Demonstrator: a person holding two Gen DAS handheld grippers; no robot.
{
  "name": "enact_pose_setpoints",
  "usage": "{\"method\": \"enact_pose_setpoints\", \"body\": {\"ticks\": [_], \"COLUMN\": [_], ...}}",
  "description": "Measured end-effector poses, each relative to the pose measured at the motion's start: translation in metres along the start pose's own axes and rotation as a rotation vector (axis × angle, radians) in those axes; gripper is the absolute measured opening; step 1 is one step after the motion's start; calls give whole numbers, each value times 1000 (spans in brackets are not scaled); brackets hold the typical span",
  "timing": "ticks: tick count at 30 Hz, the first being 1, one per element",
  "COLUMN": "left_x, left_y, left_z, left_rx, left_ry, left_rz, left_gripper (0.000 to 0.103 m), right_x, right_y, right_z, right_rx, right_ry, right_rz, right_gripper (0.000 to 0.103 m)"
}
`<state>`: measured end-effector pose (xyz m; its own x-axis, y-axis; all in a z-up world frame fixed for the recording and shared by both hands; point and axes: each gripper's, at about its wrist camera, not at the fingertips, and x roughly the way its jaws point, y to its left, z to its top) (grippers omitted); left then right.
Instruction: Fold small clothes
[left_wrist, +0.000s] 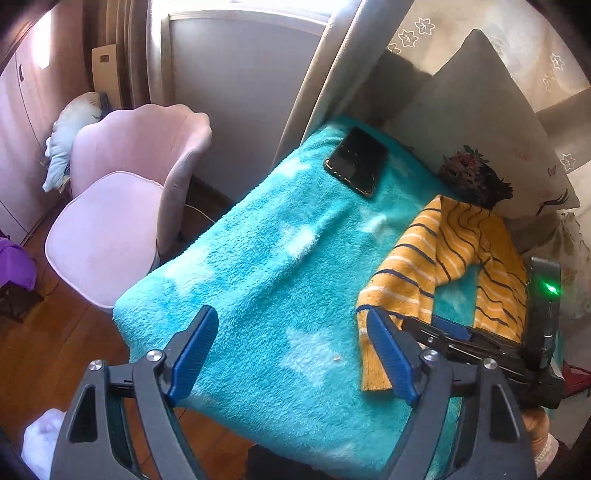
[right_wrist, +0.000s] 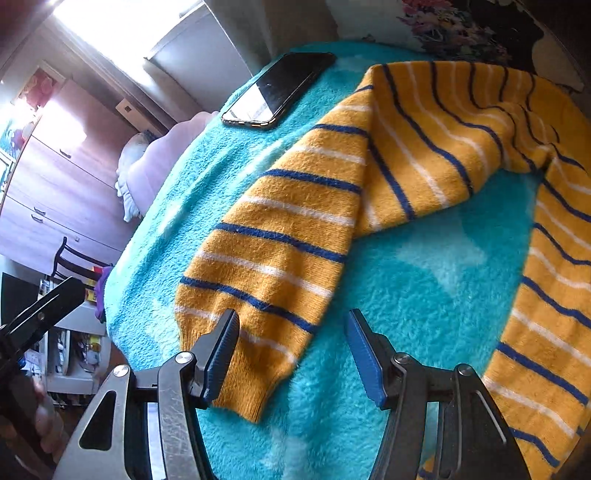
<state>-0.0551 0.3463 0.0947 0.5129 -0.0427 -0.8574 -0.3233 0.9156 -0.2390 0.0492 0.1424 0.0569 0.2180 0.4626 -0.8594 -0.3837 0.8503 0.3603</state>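
Small yellow striped trousers (right_wrist: 424, 155) with blue and white stripes lie on a turquoise fleece blanket (right_wrist: 424, 288), bent so both legs point toward me. They also show in the left wrist view (left_wrist: 424, 266) at the right. My right gripper (right_wrist: 291, 354) is open and empty, just above the cuff of the left leg (right_wrist: 251, 369). My left gripper (left_wrist: 291, 350) is open and empty over bare blanket (left_wrist: 266, 266), left of the trousers. The right gripper body (left_wrist: 480, 343) shows in the left wrist view over the trousers.
A black phone (left_wrist: 356, 160) lies on the blanket's far end, also in the right wrist view (right_wrist: 280, 88). A grey pillow (left_wrist: 476, 122) and a dark floral cloth (left_wrist: 472, 177) lie beyond the trousers. A pink chair (left_wrist: 122, 206) stands left of the bed.
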Motion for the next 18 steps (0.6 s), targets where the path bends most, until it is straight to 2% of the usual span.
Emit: {"method": "enact_pose_setpoints", "body": {"ticks": [1,3,4,6,8,11,15,18], "left_x": [0,0,0,-1,-5,-7,-7,-5], "left_y": [-2,-5,-8,-14,-21,-36,-58,-80], "left_z": [0,2,3,5,6,5,-2,-11], "left_rx": [0,-9,-13,-14,-4,18,46,76], "left_ry": [2,-2,-5,-14,-29,-32,-32,-15], "left_rz": [-7,-19,-28,-34,-44,-62,-79,-97], "left_gripper": [82,82,82,82,82,82,82,82], "right_x": [3,6,6,-9,-42,-103,-176,-204], "right_y": [5,12,14,9,-3,-40,-133,-236], "right_z": [1,2,2,5,7,11,4,-14], "right_rx": [-14,-47,-60,-40,-25,-21,26,158], "right_ry": [8,16,35,18,-27,-88,-116,-78], "right_rz": [6,7,23,54,82,47,-115,-275], "right_gripper": [49,16,8,7,7,7,7,7]}}
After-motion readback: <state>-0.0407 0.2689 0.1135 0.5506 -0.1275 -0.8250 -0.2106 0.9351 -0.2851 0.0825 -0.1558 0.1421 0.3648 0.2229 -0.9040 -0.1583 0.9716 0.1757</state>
